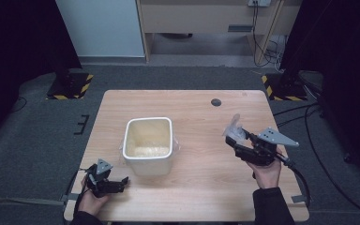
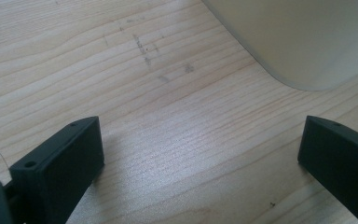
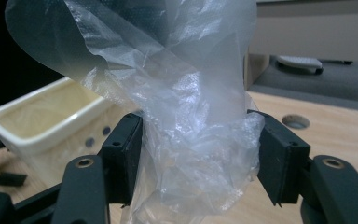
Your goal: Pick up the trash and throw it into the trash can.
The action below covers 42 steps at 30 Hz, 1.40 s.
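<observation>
High view: a white bin [image 1: 148, 145] stands mid-table [image 1: 201, 197]; the right gripper [image 1: 235, 136], right of the bin and well apart from it, holds a clear plastic bag [image 1: 233, 126] off the table, while the left gripper [image 1: 120, 182] rests low at the bin's near-left corner. The step in hand appears to be carrying the bag to the bin; the next move likely calls for bringing the bag over the bin's mouth. Left gripper view: jaws spread wide over bare wood, holding nothing, the bin's wall [image 2: 303, 42] just ahead. Right gripper view: jaws clamp the crumpled bag [image 3: 191, 140] between them, the bin [image 3: 46, 116] beyond at left.
</observation>
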Each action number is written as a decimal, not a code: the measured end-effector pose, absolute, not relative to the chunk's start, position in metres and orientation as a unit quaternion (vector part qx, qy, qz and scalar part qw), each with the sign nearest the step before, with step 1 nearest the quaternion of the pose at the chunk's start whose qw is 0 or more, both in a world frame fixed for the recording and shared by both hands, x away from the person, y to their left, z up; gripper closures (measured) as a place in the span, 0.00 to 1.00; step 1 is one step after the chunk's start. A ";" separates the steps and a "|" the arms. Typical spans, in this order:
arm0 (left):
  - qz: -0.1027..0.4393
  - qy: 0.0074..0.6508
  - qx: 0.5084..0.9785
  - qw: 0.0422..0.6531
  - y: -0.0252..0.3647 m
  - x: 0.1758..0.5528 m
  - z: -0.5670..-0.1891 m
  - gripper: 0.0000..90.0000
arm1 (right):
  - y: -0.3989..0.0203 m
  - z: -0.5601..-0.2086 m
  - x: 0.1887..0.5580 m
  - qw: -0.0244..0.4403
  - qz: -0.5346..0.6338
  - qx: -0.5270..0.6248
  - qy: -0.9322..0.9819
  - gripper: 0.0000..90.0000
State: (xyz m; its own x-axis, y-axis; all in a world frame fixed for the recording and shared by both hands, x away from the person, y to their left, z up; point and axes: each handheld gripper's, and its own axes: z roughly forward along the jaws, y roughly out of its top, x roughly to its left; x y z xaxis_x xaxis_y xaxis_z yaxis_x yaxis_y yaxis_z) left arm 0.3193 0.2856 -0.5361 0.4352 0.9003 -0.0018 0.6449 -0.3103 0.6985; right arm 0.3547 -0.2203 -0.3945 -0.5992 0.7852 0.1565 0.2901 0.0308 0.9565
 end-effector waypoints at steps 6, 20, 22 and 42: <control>0.200 0.492 0.784 0.320 0.286 0.319 -0.536 0.00 | -0.203 -0.380 0.360 0.215 0.585 0.375 0.686 0.44; 0.200 0.492 0.785 0.320 0.286 0.319 -0.536 0.00 | -0.154 -0.361 0.373 0.207 0.597 0.338 0.697 0.45; 0.200 0.492 0.785 0.320 0.286 0.319 -0.536 0.00 | -0.147 -0.359 0.375 0.207 0.597 0.333 0.700 0.45; 0.199 0.491 0.786 0.320 0.285 0.320 -0.536 0.00 | -0.088 -0.341 0.392 0.192 0.615 0.305 0.701 0.46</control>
